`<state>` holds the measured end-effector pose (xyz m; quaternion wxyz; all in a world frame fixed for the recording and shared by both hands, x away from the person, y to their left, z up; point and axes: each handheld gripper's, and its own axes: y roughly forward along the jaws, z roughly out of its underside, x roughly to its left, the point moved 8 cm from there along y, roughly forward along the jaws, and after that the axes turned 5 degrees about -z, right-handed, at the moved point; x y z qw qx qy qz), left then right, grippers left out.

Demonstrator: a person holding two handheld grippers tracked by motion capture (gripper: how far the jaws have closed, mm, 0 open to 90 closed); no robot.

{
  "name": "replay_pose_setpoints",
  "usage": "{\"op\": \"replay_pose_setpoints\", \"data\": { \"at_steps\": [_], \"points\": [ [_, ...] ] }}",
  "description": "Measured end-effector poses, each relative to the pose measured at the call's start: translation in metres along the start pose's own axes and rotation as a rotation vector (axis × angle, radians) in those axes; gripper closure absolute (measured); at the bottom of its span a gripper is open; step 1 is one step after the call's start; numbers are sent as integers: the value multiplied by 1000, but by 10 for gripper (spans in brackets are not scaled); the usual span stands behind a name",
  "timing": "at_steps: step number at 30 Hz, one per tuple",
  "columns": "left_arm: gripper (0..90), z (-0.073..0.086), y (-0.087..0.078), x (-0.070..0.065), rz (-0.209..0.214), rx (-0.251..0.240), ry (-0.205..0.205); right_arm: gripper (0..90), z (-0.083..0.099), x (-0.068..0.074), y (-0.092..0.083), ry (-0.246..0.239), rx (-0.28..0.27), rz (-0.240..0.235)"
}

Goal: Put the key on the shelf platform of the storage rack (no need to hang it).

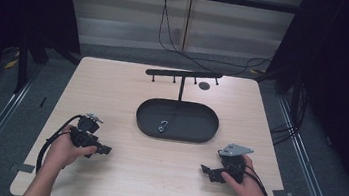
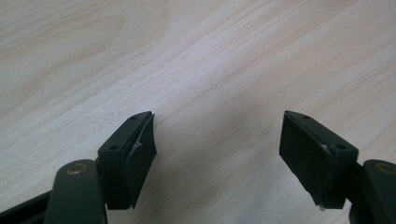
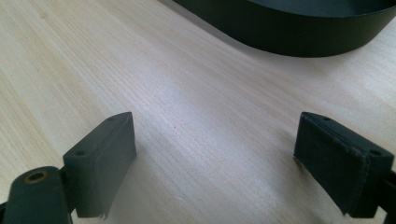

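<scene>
Right gripper view: black tray (image 3: 299, 37) cut off at top edge.

Tray (image 1: 145, 119) mid-table (image 1: 113, 85) — carabiner (image 1: 163, 126) inside, hook stand (image 1: 183, 74) behind (grippers nearer, left (image 1: 104, 149) and right (image 1: 206, 171)).

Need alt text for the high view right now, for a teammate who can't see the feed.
A person's hands hold the left gripper and right gripper low over a light wooden table, one at each near corner, with nothing between the jaws. Between and beyond them sits a black oval tray holding a small metal carabiner, with a T-shaped hook stand rising from its far side.
</scene>
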<state>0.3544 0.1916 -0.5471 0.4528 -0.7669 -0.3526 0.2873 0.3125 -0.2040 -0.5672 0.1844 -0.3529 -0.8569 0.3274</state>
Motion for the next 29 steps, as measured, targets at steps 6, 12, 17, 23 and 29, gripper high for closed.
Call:
{"op": "replay_pose_setpoints", "data": {
  "at_steps": [6, 12, 17, 23, 29],
  "points": [
    [257, 3, 0, -1, 5, -14, 14, 120, 0, 0, 0, 0, 0, 0],
    [231, 8, 0, -2, -13, -48, 80, 120, 0, 0, 0, 1, 0, 0],
    [221, 10, 0, -2, -22, -67, 105, 121, 0, 0, 0, 0, 0, 0],
    [206, 12, 2, -3, -44, -101, 135, 121, 0, 0, 0, 0, 0, 0],
    [199, 13, 3, -4, -66, -96, 166, 121, 0, 0, 0, 1, 0, 0]
  ]
}}
